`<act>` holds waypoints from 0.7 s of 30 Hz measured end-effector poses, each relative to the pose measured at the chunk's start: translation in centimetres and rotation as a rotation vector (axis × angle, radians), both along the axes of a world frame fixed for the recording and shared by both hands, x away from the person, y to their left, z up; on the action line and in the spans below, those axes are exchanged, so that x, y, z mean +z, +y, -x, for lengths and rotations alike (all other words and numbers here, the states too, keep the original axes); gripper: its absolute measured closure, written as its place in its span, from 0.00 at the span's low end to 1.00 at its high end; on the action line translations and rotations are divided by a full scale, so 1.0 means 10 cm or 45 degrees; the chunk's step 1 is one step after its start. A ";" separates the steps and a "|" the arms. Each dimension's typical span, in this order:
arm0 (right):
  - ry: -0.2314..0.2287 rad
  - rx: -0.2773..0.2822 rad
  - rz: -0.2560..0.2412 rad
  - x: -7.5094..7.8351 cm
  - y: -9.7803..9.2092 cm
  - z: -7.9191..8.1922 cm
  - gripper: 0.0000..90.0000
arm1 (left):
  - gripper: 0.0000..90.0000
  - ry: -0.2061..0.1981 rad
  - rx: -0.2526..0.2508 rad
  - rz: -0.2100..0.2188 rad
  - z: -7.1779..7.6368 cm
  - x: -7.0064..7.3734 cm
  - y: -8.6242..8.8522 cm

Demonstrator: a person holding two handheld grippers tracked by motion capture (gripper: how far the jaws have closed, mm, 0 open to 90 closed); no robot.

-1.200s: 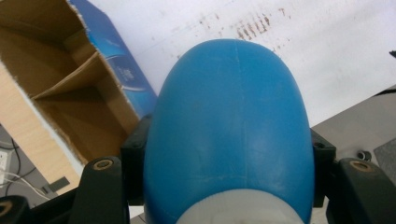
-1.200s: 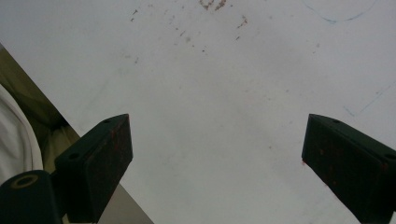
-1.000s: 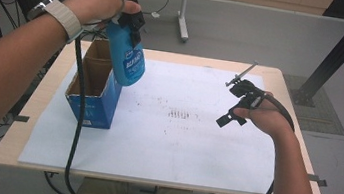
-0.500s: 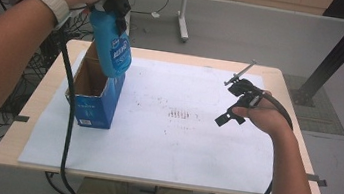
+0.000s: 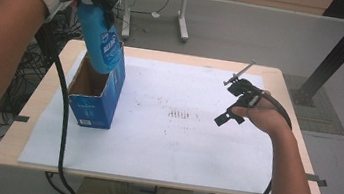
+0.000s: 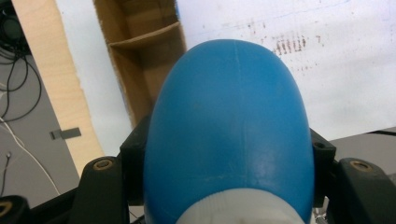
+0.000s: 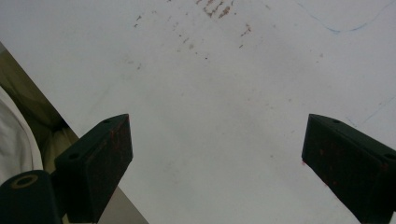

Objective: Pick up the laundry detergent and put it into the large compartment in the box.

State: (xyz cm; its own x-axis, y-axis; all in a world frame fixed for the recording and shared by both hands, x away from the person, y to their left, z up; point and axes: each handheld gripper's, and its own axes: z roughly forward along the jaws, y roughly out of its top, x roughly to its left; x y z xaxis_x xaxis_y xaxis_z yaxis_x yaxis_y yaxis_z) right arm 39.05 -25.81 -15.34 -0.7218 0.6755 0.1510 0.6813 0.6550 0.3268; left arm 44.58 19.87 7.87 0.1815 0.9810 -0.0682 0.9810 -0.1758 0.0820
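Bottle (image 5: 102, 42), blue, hangs tilted over the open top of the blue box (image 5: 95, 92) near the table's (image 5: 292, 87) left edge, its lower end just at the box's mouth. To seat it cleanly, I would square it upright over the opening and lower it straight, keeping clear of the cardboard walls. Left gripper (image 5: 103, 1) clamps its white neck end between both jaws; right gripper (image 5: 234, 101) rests spread wide and empty on the white sheet (image 5: 179, 143).
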 end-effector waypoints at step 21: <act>0.000 0.011 0.001 0.00 0.03 -0.03 0.09 | 0.43 0.010 0.120 0.008 -0.01 -0.05 0.32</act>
